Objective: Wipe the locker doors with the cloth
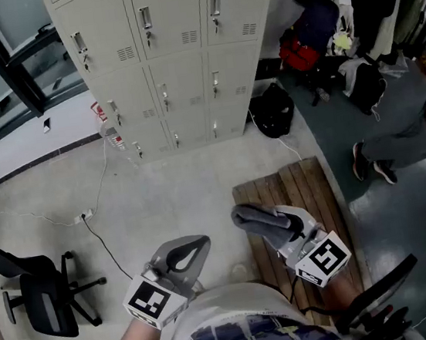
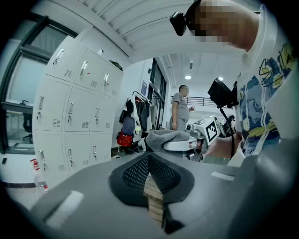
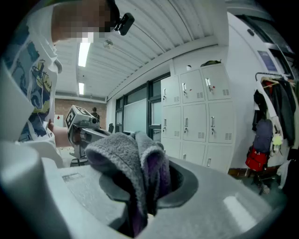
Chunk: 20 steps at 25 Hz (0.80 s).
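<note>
A bank of pale grey lockers (image 1: pixel 170 54) stands at the far side of the floor, its doors shut, some with keys hanging. The lockers (image 2: pixel 70 116) fill the left of the left gripper view, and the lockers (image 3: pixel 201 121) sit right of centre in the right gripper view. My right gripper (image 1: pixel 255 220) is shut on a folded grey cloth (image 1: pixel 257 222), held low near my body; the cloth (image 3: pixel 133 172) bunches between the jaws. My left gripper (image 1: pixel 184 256) is shut with nothing in it, well short of the lockers. From it the cloth (image 2: pixel 166 137) shows across.
A wooden pallet (image 1: pixel 296 209) lies under my right gripper. A black office chair (image 1: pixel 47 296) stands at the left, a cable and power strip (image 1: pixel 83 217) on the floor. Black bag (image 1: pixel 273 109) beside the lockers, hanging clothes and bags (image 1: pixel 346 0) at right, a seated person's legs (image 1: pixel 396 145).
</note>
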Available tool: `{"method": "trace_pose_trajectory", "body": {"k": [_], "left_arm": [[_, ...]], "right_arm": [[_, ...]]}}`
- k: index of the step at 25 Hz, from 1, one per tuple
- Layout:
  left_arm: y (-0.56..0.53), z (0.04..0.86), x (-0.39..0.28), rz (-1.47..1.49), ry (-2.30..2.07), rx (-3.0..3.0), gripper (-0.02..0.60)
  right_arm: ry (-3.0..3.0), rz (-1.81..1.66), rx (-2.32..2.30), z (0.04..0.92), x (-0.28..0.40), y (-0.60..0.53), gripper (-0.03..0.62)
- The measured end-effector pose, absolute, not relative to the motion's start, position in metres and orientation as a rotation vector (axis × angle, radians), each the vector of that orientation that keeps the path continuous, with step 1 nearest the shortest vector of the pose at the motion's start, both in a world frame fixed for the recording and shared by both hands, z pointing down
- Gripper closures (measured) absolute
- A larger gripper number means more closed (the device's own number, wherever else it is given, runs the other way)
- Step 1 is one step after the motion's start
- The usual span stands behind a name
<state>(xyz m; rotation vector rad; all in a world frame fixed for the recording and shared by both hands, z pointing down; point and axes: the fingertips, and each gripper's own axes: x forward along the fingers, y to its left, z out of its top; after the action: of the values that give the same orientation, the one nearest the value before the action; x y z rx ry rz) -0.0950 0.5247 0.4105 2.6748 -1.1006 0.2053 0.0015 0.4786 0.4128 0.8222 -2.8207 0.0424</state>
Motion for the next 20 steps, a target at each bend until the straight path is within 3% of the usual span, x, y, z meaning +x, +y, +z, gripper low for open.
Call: {"method": "trace_pose_trajectory", "body": {"k": [10, 20], "left_arm": [[0.464, 0.408, -0.024, 0.196, -1.149, 2.661, 0.581], [0.369, 0.408, -0.028, 0.145, -1.088, 2.694, 0.581]], "right_arm": [[-2.843, 0.063, 0.820, 0.422, 0.067, 0.421, 0.499], [-2.796, 0.049, 0.856, 0.438, 0.064, 0.333, 0.497]]}}
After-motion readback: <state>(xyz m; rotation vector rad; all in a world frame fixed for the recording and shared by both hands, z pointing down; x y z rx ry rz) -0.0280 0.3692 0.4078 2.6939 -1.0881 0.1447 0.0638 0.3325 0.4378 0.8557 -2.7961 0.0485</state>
